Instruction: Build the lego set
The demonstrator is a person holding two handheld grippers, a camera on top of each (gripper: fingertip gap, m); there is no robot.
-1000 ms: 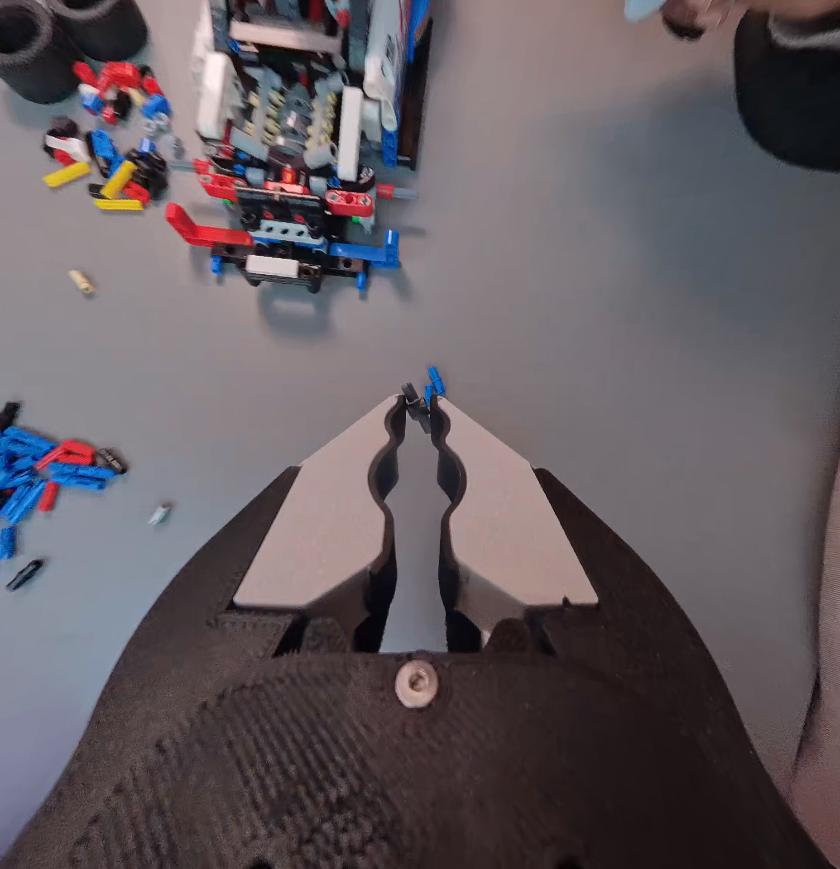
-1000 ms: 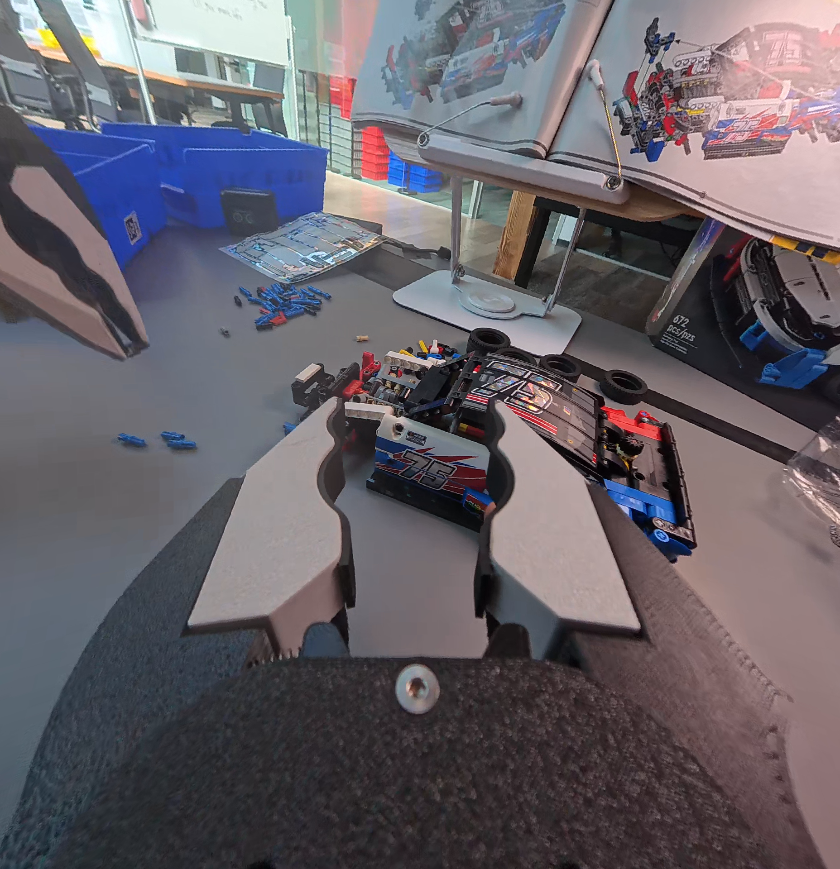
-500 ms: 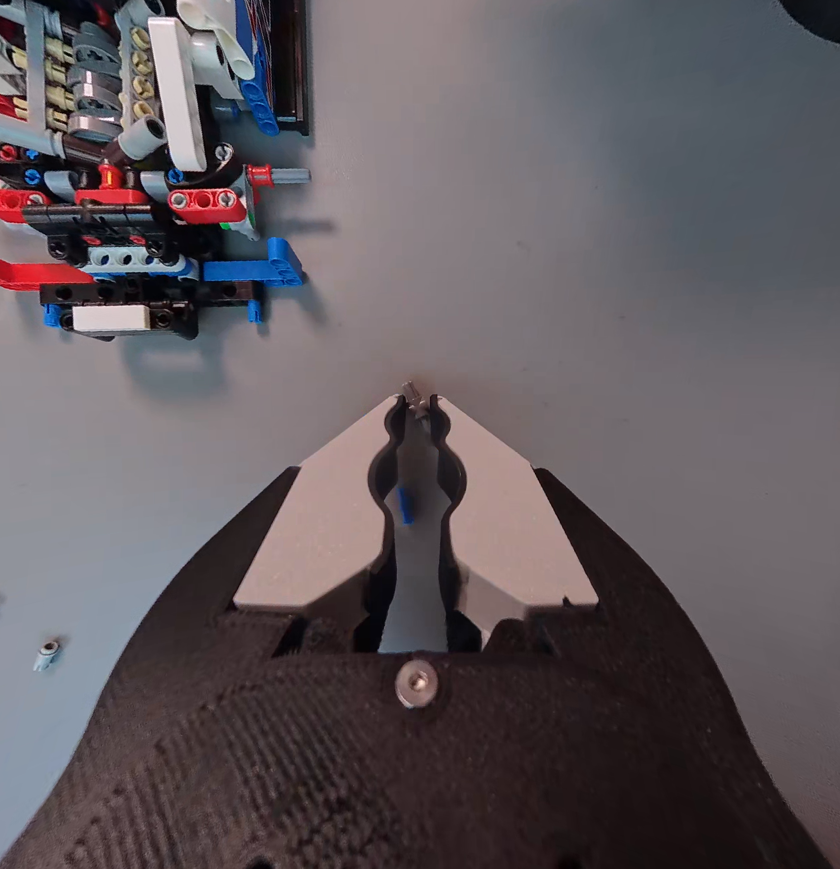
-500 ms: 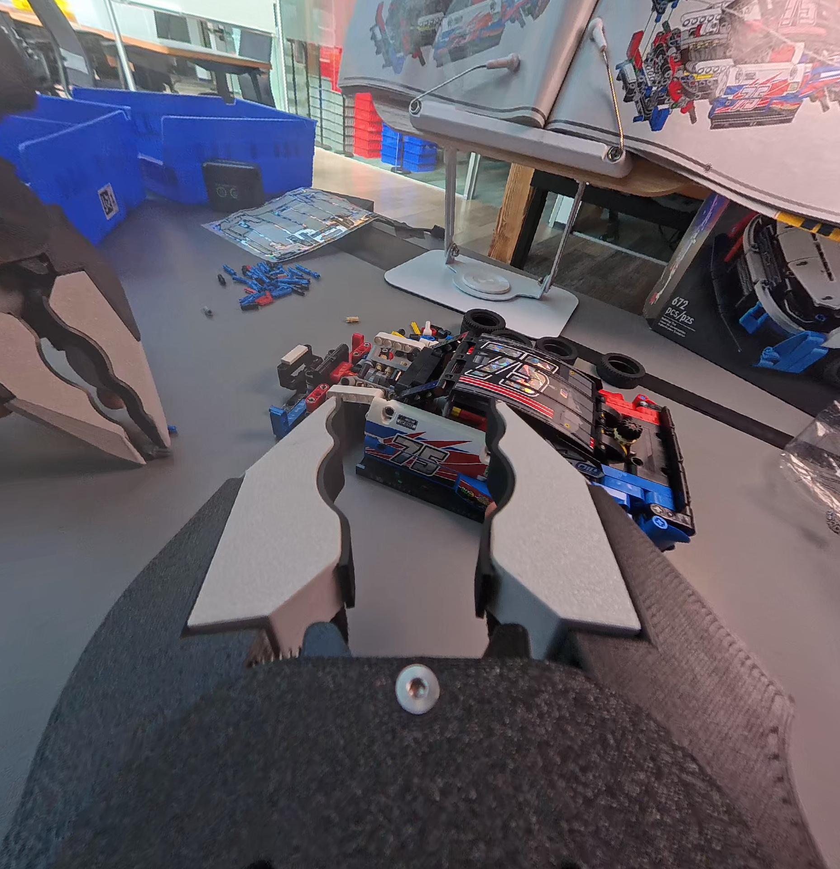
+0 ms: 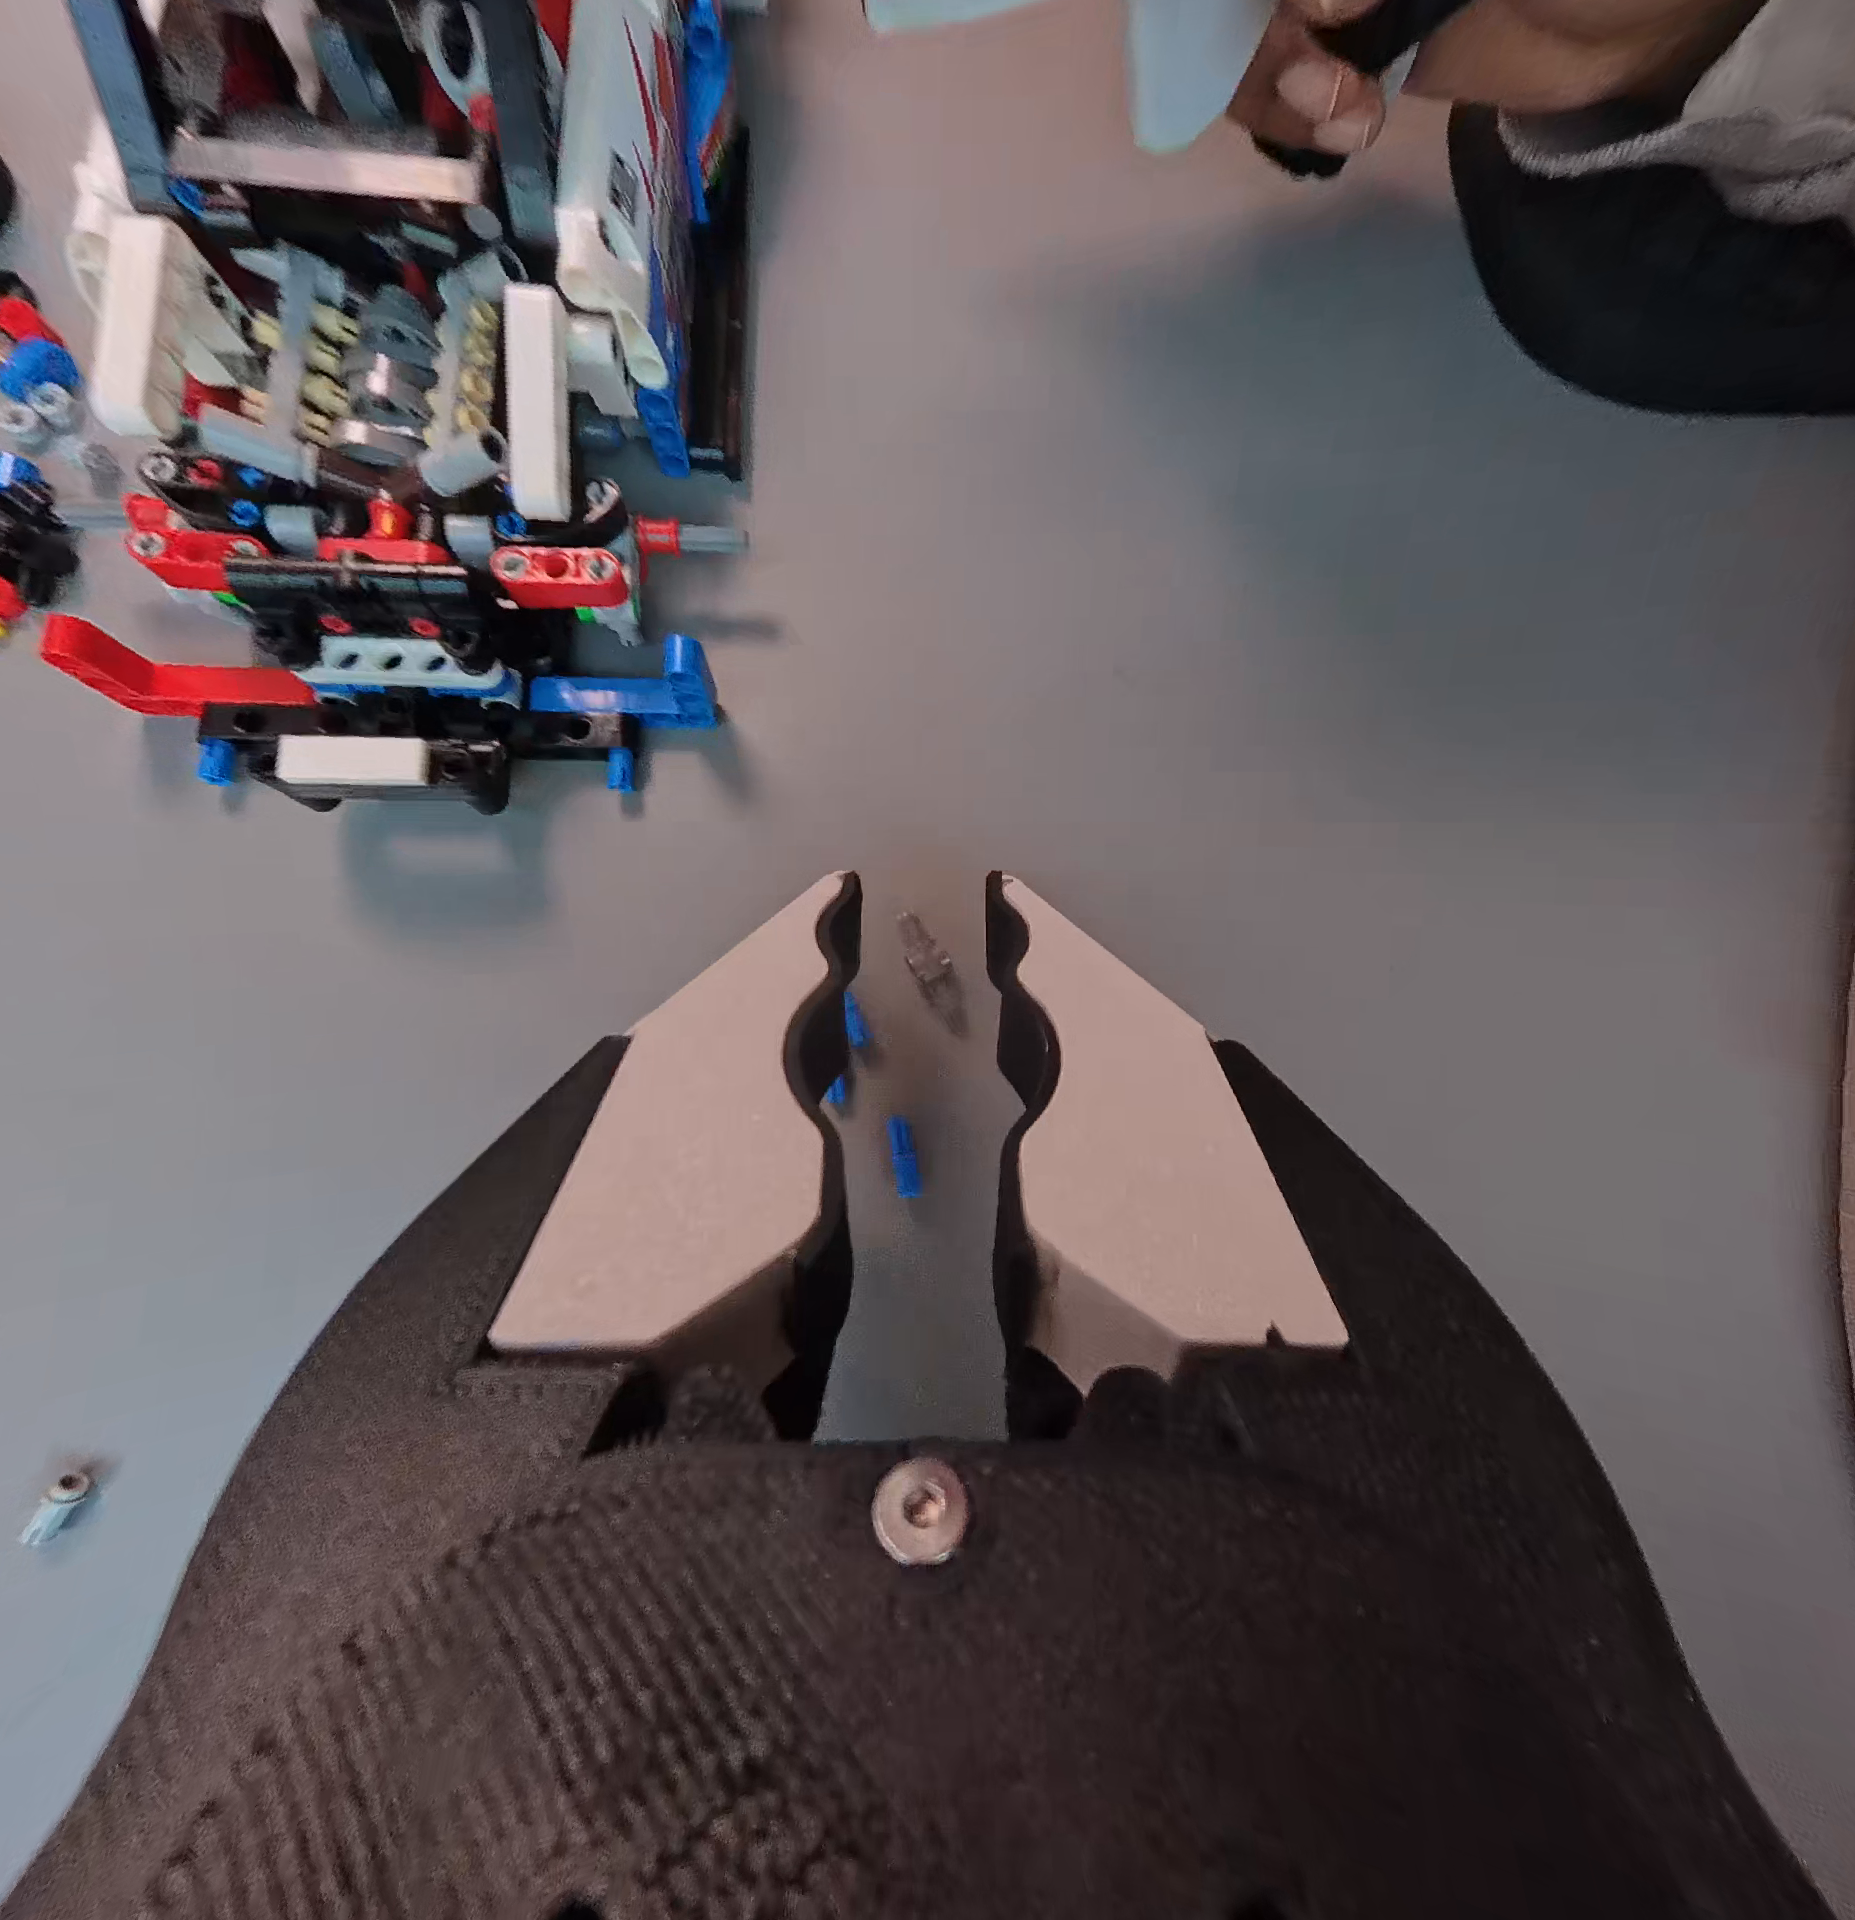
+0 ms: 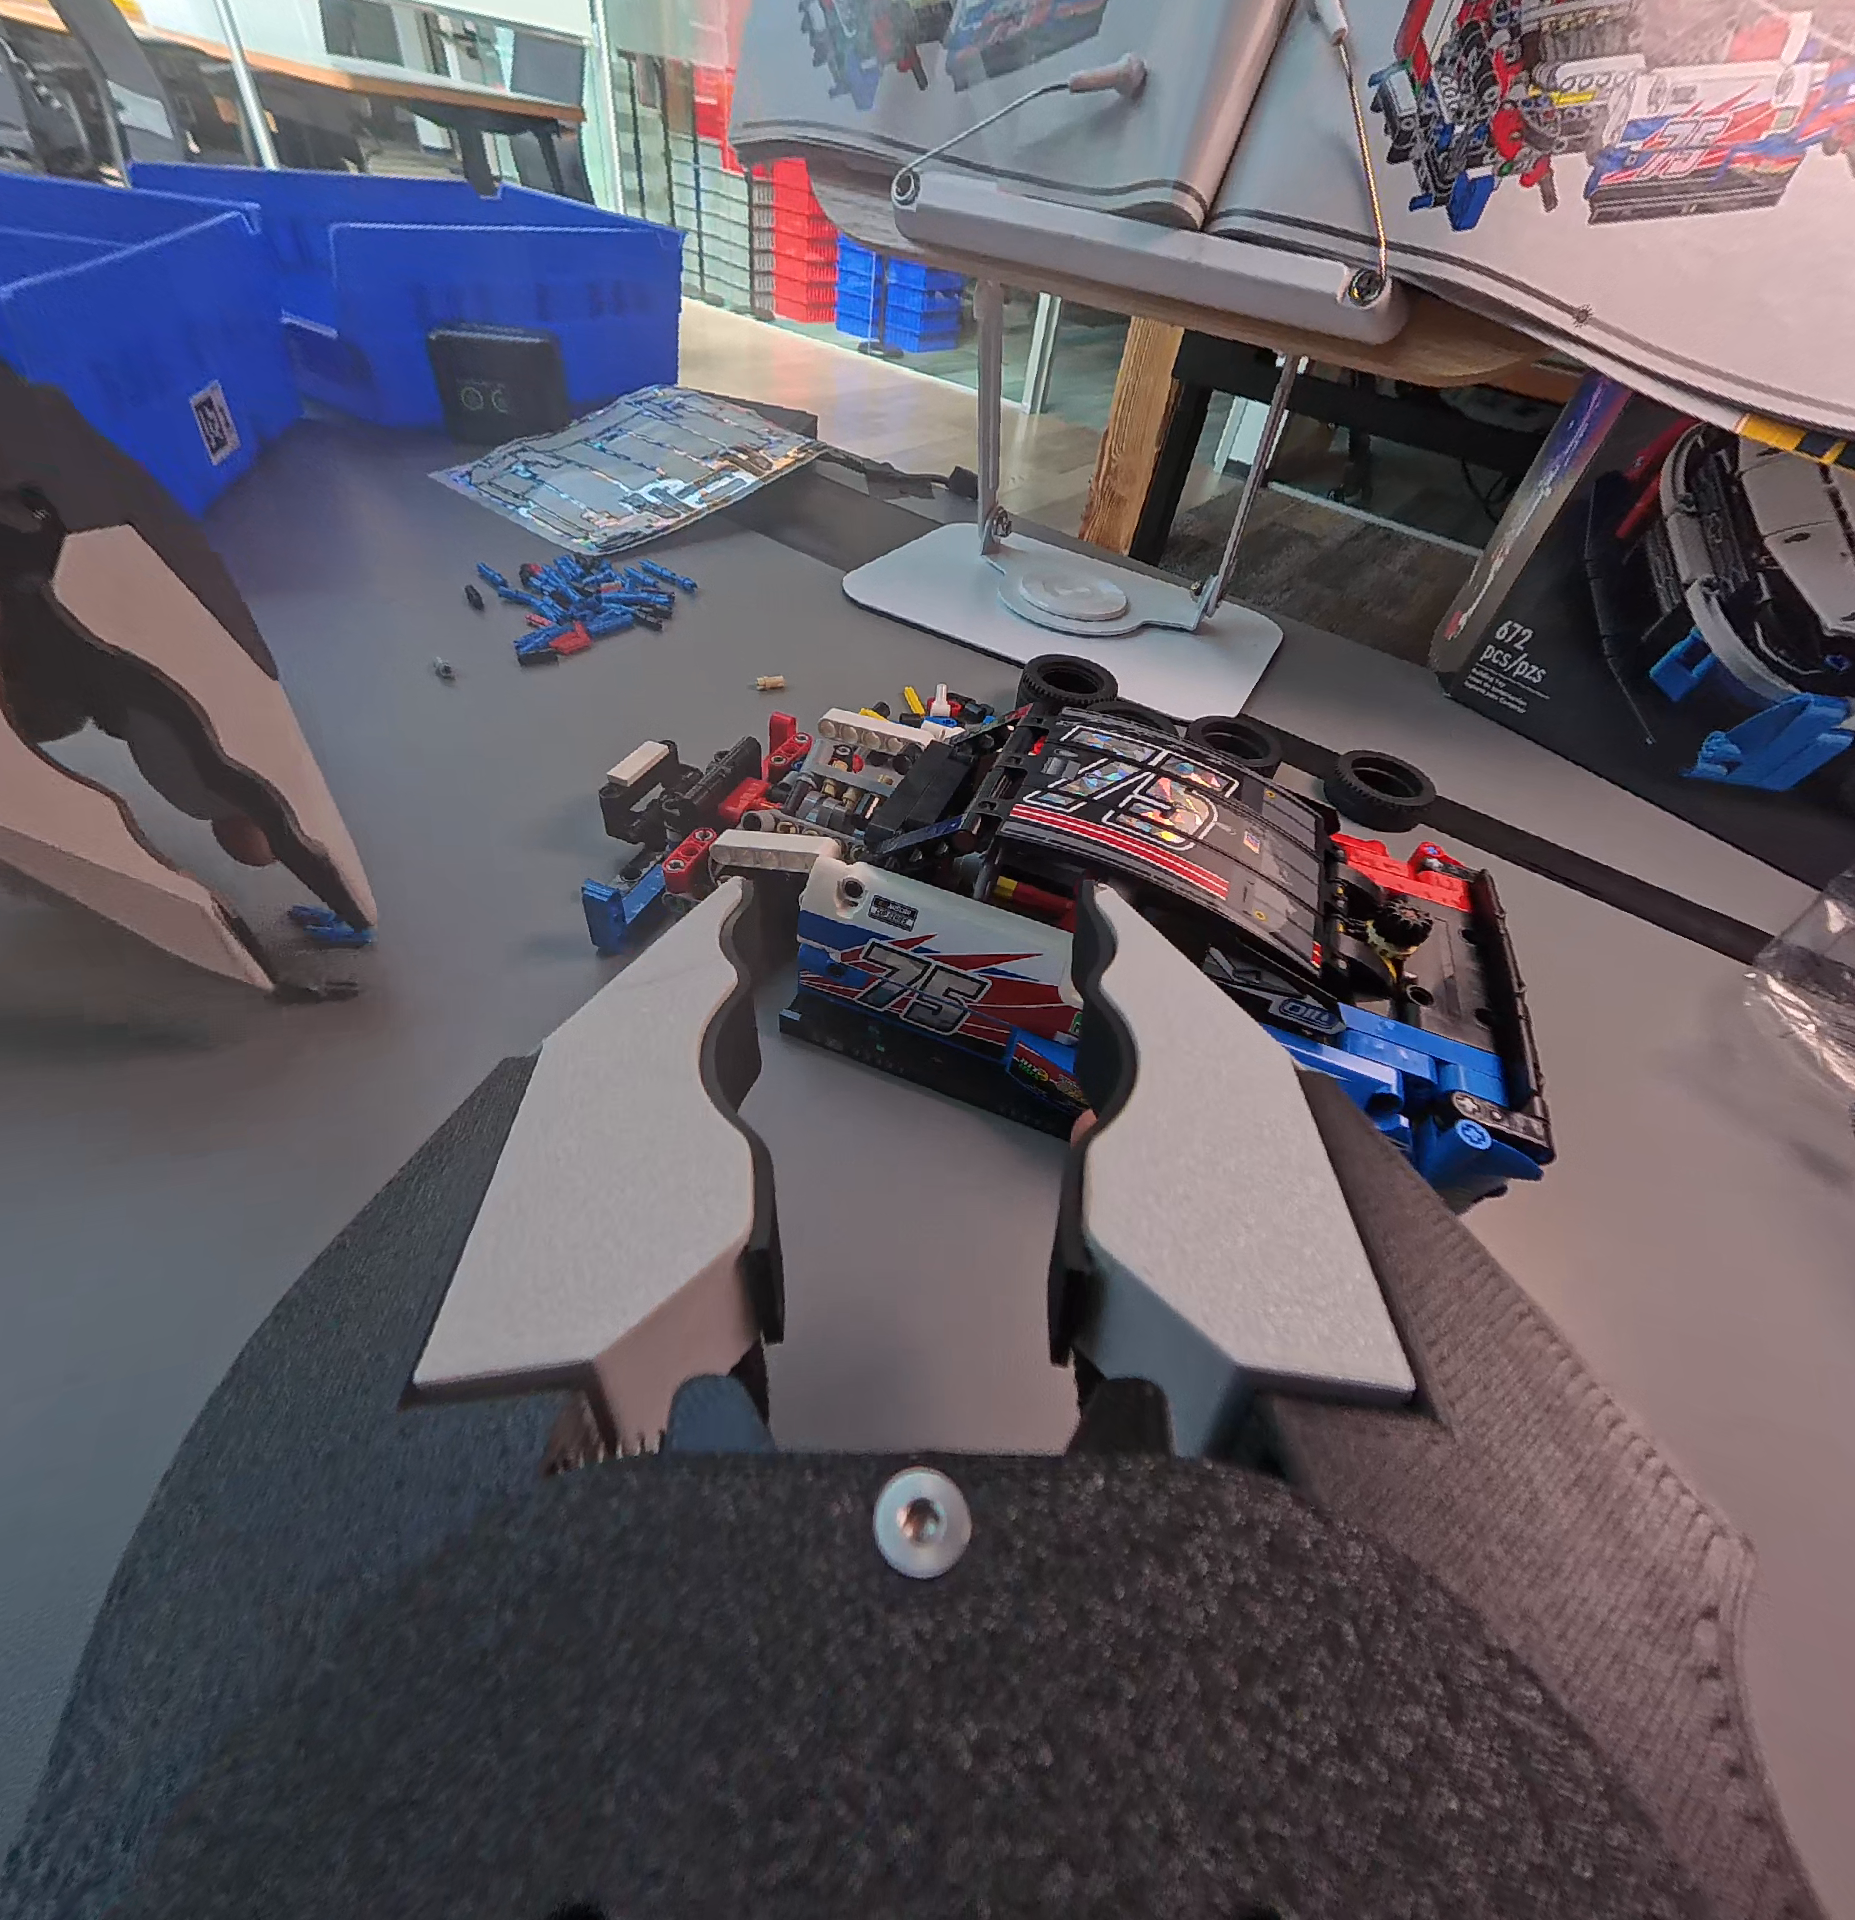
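The partly built lego car (image 5: 383, 416) stands on the grey table at the upper left of the left wrist view. My left gripper (image 5: 923, 883) is open with its tips at the table. A small dark pin (image 5: 928, 956) lies loose between its fingers, touching neither pad. Blue pins (image 5: 902, 1155) lie farther back between them. In the right wrist view the left gripper (image 6: 315, 956) stands at the left over blue pins (image 6: 325, 920). My right gripper (image 6: 915, 899) is open, its fingertips standing either side of the car's (image 6: 1162, 831) white and blue side panel, not pressing on it.
A pile of blue pins (image 6: 590, 608), a sticker sheet (image 6: 632, 478) and blue bins (image 6: 175, 291) lie behind. An instruction book on a stand (image 6: 1068, 613), loose tyres (image 6: 1380, 790), the set's box (image 6: 1681, 623) and a plastic bag (image 6: 1827, 987) are to the right. Loose parts (image 5: 9, 520) lie left of the car.
My left gripper was shut on the dark pin, came down to the table and opened. The pin now lies loose between its fingers. The right gripper stayed open beside the car.
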